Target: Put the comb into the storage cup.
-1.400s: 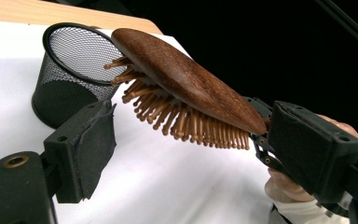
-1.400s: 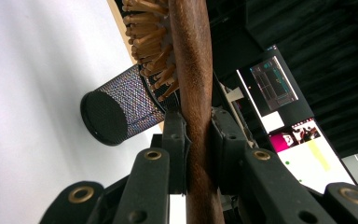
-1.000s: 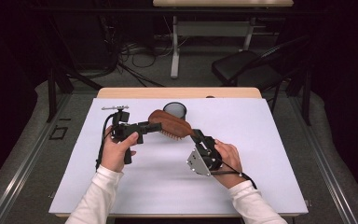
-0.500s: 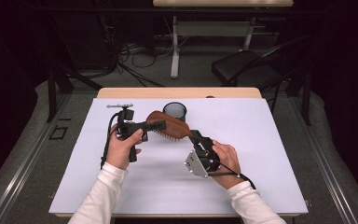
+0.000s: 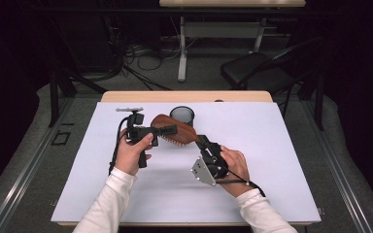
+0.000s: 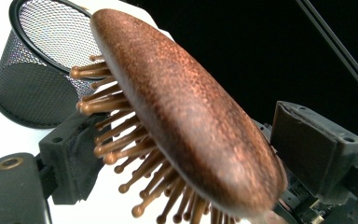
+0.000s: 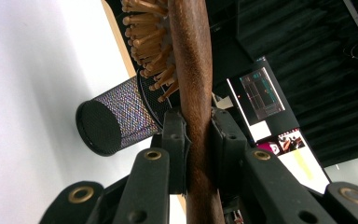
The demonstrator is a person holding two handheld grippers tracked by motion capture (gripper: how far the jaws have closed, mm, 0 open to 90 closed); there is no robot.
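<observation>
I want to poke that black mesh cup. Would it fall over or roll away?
Probably easy to tip: the mesh cup looks see-through and thin, so likely light. It stands upright on the white table now. Knocked over, its round wall would likely let it roll.

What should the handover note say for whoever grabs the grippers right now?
Right gripper: shut on the handle of the brown wooden paddle hairbrush, holding it above the white table.
Left gripper: jaws either side of the brush head, just been opening; pads off the wood, bristles by one pad.
Black wire-mesh cup: upright, just behind the brush.
Done: brush lifted, now carried by the right gripper alone.
Left: probably set the brush into the cup, then release.
</observation>
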